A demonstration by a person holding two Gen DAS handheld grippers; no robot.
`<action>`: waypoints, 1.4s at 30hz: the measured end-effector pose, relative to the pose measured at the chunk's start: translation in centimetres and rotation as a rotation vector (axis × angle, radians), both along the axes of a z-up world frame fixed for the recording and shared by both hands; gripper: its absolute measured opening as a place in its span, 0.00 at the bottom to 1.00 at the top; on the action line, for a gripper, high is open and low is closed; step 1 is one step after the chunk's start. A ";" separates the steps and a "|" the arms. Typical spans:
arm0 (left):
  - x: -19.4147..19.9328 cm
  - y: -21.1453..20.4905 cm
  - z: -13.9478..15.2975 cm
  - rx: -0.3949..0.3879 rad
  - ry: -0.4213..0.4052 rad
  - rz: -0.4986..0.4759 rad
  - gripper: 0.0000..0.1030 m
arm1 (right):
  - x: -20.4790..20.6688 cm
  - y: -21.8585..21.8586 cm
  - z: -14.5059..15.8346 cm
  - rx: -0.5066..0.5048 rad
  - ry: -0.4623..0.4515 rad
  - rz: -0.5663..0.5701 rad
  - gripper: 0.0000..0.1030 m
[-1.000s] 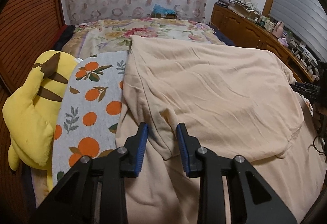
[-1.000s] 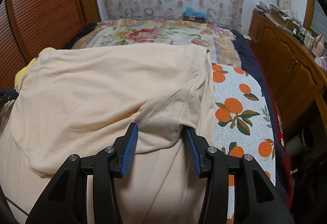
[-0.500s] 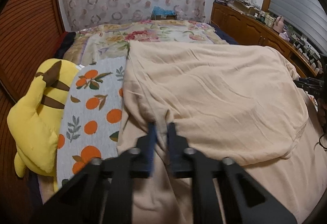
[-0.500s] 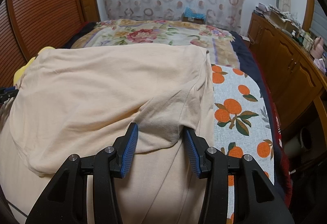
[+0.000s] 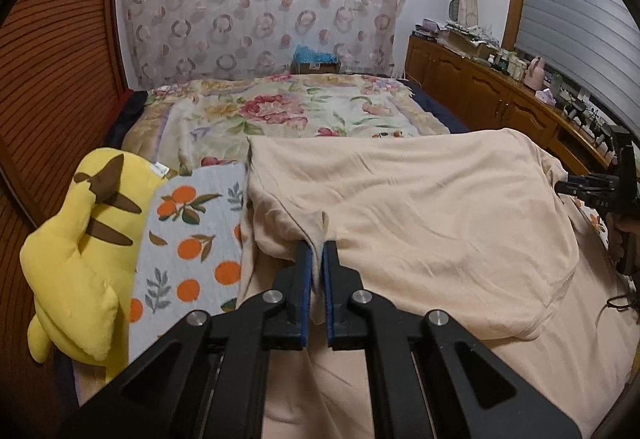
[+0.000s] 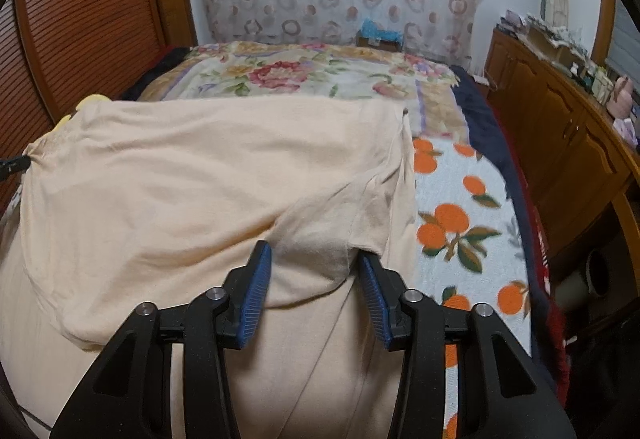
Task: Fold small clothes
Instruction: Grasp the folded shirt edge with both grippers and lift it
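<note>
Flanking shirt [image 5: 420, 207], plush toy [image 5: 80, 239], sideboard [image 5: 500, 99]

Black left gripper [image 5: 318, 255], blue ribbed fingers [image 5: 306, 279], silver screws.

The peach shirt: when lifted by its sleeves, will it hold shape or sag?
The peach shirt probably sags; it already wrinkles and drapes. Likely light: the left gripper tents up a thin pinch. The closing right gripper straddles bunched sleeve.

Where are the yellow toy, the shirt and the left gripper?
yellow toy [image 5: 80, 251], left wrist view, on its plush back.
shirt [image 5: 420, 207], left wrist view, on its flat middle.
left gripper [image 5: 317, 259], left wrist view, between the fingertips, pinching a shirt fold.
</note>
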State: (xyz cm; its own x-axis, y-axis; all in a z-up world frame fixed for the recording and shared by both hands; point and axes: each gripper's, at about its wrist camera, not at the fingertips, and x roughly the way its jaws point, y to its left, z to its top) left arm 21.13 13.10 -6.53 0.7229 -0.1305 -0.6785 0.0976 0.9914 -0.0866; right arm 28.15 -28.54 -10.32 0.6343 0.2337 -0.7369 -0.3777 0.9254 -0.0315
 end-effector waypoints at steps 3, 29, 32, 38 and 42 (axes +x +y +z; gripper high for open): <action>0.3 -0.1 0.0 -0.003 -0.002 -0.004 0.03 | 0.6 0.1 0.6 -0.006 -0.011 0.026 0.21; -6.8 -0.3 4.9 -0.033 -0.144 -0.012 0.03 | -6.0 0.1 7.6 0.106 -0.169 0.099 0.01; -8.5 -0.2 5.5 -0.037 -0.161 -0.007 0.03 | -7.8 -0.4 8.5 0.115 -0.189 0.100 0.01; -12.9 -0.1 6.6 -0.038 -0.197 0.001 0.03 | -12.2 -1.0 9.8 0.124 -0.216 0.112 0.01; -16.2 -0.2 7.0 -0.039 -0.214 0.000 0.03 | -15.4 -1.5 10.6 0.138 -0.230 0.122 0.01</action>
